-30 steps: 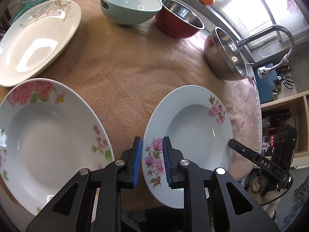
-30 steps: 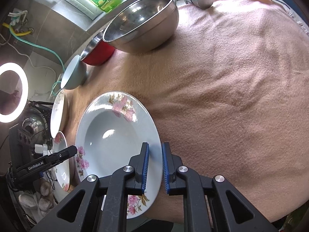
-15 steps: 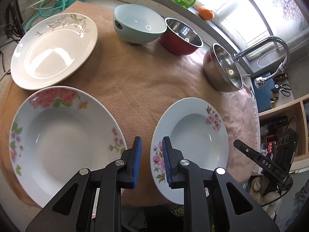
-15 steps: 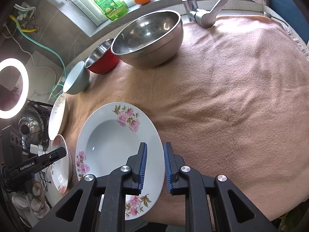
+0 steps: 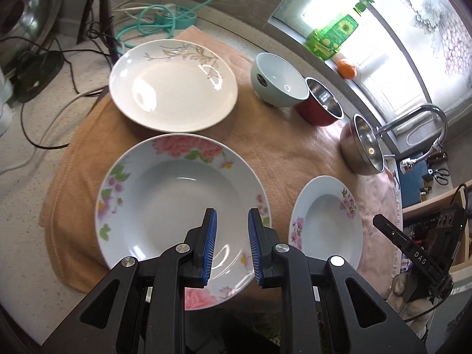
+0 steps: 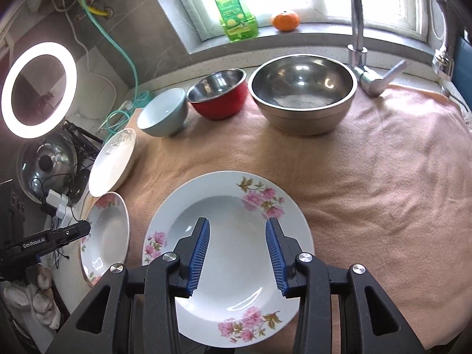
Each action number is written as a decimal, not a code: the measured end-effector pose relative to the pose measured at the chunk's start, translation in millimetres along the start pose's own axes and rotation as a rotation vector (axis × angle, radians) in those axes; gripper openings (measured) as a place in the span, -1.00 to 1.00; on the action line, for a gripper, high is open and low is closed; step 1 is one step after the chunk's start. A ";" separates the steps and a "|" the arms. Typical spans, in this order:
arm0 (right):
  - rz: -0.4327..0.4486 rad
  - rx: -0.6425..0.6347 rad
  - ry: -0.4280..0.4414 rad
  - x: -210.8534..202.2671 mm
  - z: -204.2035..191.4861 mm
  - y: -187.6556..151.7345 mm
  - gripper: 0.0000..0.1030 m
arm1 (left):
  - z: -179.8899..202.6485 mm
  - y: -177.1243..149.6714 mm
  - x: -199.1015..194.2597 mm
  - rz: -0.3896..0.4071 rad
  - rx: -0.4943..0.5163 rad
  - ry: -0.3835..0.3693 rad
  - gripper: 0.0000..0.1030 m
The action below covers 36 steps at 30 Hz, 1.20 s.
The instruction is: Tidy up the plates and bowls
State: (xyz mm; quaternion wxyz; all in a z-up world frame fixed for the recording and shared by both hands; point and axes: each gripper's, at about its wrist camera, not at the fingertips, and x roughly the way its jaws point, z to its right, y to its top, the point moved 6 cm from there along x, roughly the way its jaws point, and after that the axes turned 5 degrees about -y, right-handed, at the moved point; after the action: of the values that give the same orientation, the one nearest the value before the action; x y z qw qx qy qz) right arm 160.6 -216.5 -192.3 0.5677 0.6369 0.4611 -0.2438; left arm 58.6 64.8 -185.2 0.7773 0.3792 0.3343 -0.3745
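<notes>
Left wrist view: the left gripper [image 5: 231, 246] hovers with jaws parted and empty above the large pink-rose plate [image 5: 165, 200] lying on the tan towel [image 5: 283, 147]. Just beyond it sits the cream plate with grey leaf sprigs [image 5: 172, 85]; to the right lies the small pink-blossom plate [image 5: 326, 221], apart from it. Further back stand the pale blue bowl [image 5: 277, 79], the red bowl [image 5: 321, 101] touching it, and the steel bowl [image 5: 362, 147] near the tap [image 5: 419, 118].

Right wrist view: the right gripper [image 6: 238, 253] spreads wide, holding nothing, over the small pink-blossom plate [image 6: 233, 212]. A dish-soap bottle [image 6: 236, 11] and orange [image 6: 285, 20] sit on the sill.
</notes>
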 end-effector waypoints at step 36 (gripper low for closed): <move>-0.174 -0.218 0.197 81.2 -156.1 -11.7 -0.21 | -102.4 -22.4 -13.4 0.058 -0.163 0.068 -0.58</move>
State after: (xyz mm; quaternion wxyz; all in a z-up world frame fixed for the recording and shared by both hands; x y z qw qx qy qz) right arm 154.3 -44.1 -228.9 0.5624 0.5499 0.5916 -0.1770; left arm 9.1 145.6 -232.0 0.8043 0.3366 0.3788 -0.3103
